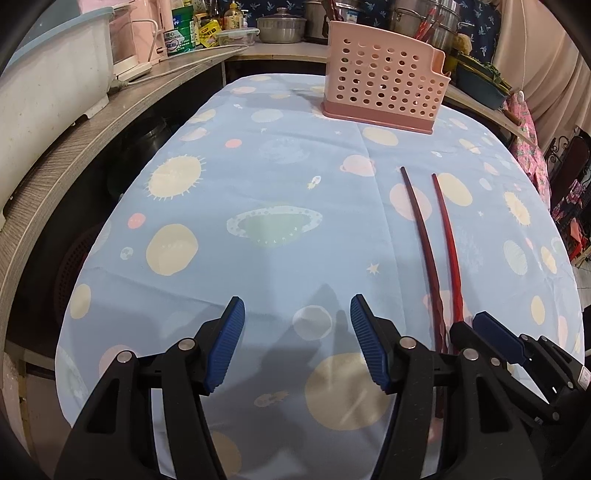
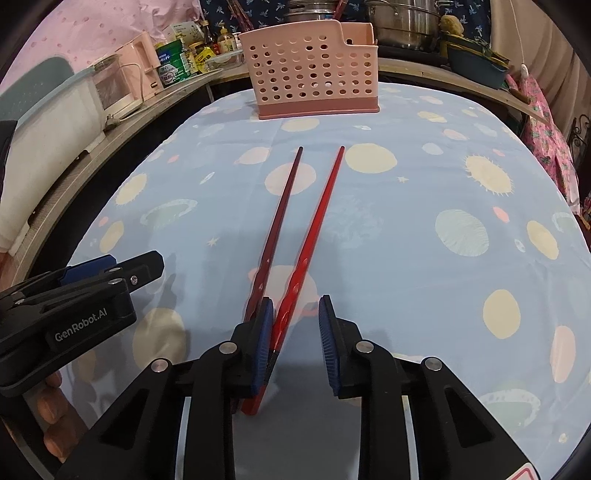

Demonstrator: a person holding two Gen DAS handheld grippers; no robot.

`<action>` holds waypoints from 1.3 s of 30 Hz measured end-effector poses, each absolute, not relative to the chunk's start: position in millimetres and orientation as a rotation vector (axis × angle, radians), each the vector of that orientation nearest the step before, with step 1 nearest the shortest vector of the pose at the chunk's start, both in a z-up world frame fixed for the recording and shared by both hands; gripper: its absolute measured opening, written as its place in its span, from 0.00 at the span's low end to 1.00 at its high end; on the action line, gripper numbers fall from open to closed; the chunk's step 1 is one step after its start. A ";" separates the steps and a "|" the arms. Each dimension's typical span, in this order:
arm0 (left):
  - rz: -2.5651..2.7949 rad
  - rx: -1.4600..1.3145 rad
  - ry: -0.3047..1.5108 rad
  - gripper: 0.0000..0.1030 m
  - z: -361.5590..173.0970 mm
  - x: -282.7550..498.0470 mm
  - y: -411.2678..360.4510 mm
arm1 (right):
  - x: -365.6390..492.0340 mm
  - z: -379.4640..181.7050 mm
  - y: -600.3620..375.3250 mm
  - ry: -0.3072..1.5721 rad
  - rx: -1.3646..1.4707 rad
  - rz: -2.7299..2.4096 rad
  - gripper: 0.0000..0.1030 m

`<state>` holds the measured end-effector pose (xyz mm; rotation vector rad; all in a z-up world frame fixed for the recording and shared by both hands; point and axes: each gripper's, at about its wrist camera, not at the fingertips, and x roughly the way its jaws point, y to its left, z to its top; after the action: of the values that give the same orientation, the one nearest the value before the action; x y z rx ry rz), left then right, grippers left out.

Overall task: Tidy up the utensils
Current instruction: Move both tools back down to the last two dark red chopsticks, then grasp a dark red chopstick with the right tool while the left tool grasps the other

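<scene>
Two red chopsticks lie side by side on the blue space-print tablecloth, a darker one [image 2: 280,206] and a brighter one [image 2: 317,221]; both also show in the left wrist view [image 1: 421,229]. My right gripper [image 2: 295,314] is open, low over their near ends; the brighter chopstick runs between its fingers and the darker one passes just outside the left finger [image 2: 264,332]. My left gripper [image 1: 297,317] is open and empty over the cloth, left of the chopsticks. A pink perforated utensil holder [image 2: 314,70] stands upright at the table's far edge.
A wooden counter [image 1: 92,125] curves along the left and back, loaded with a white tub [image 1: 48,74], bottles, jars and steel pots [image 2: 406,22]. A green basin [image 2: 476,70] sits back right. Pink cloth hangs at the right.
</scene>
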<state>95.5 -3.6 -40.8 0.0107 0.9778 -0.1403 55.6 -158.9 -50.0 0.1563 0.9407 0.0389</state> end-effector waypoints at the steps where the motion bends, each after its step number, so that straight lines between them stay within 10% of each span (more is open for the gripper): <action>1: -0.140 0.014 0.977 0.55 -40.9 95.2 -4.3 | 55.2 -50.0 -158.6 0.940 0.155 0.039 0.23; 39: -0.335 0.072 1.024 0.65 -46.2 53.2 -58.6 | 7.5 -53.2 -206.7 0.914 0.196 -0.049 0.06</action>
<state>53.2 -58.6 -46.2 0.0717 1.0237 -0.3355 7.5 -206.7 -53.2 0.1964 0.9141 -0.0486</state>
